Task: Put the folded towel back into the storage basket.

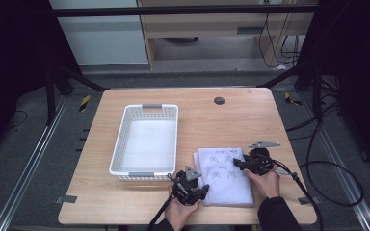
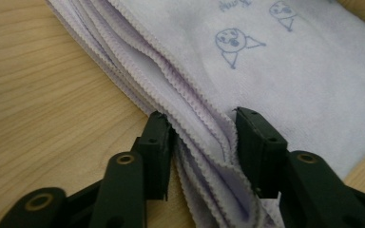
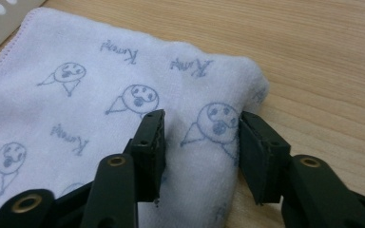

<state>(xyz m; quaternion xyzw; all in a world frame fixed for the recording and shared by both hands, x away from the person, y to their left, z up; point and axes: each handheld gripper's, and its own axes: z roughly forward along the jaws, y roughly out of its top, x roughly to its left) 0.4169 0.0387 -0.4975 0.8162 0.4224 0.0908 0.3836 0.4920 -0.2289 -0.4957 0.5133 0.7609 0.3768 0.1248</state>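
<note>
At the near edge of the bench [image 1: 125,202], the person's two hands each hold a tool over a folded white towel [image 1: 224,175] printed with small blue face drawings. The left tool [image 1: 203,191] sits at the towel's near left corner. In the left gripper view its jaws straddle the stacked, stitched edges of the folded towel [image 2: 285,71]: the layers bunch up between the two black jaws, the left jaw against the outer side of the stack and the right jaw resting on the top layer, so the tool is pinching the towel's edge layers. The right tool [image 1: 235,163] lies on the towel's right side, a little farther from the person. In the right gripper view its jaws stand part-way spread with their tips down on the towel [image 3: 76,109]; a ridge of cloth with one printed face lies between them near the folded right edge, and whether the pads already press on it I cannot tell. Beyond the towel to the left, just beside it, stands a white perforated basket [image 1: 120,139] with grey handles. Farther back, a small dark round cap [image 1: 219,100] is set into the wooden top.
</note>
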